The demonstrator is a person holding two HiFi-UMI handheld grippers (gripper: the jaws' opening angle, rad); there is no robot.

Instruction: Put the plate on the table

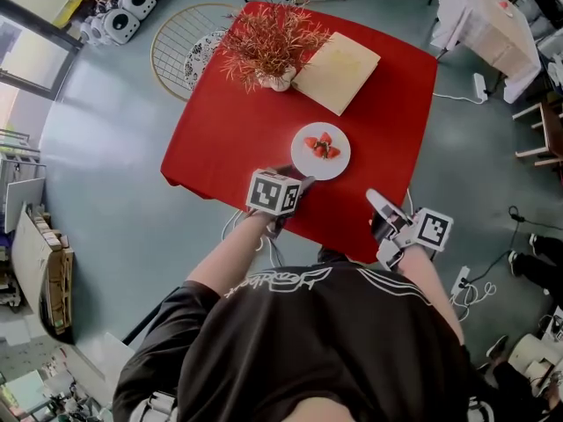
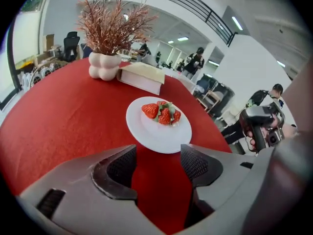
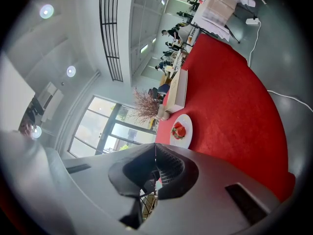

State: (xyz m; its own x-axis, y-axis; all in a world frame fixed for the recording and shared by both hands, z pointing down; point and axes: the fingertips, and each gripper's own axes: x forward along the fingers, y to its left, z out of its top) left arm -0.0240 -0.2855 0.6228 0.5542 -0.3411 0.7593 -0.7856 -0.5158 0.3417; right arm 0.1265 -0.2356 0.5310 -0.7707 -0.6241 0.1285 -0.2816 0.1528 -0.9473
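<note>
Resting flat on the red-clothed table, the single round white plate holds a small heap of red strawberries with green tops, too bunched to count. One vase of dried twigs and one pale book stand beyond it. The left gripper gapes wide and empty just short of the plate's rim; the right gripper is closed on nothing

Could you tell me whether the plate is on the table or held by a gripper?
On the table: the plate lies flat on it, and the left gripper's jaws stand apart, short of it.
</note>
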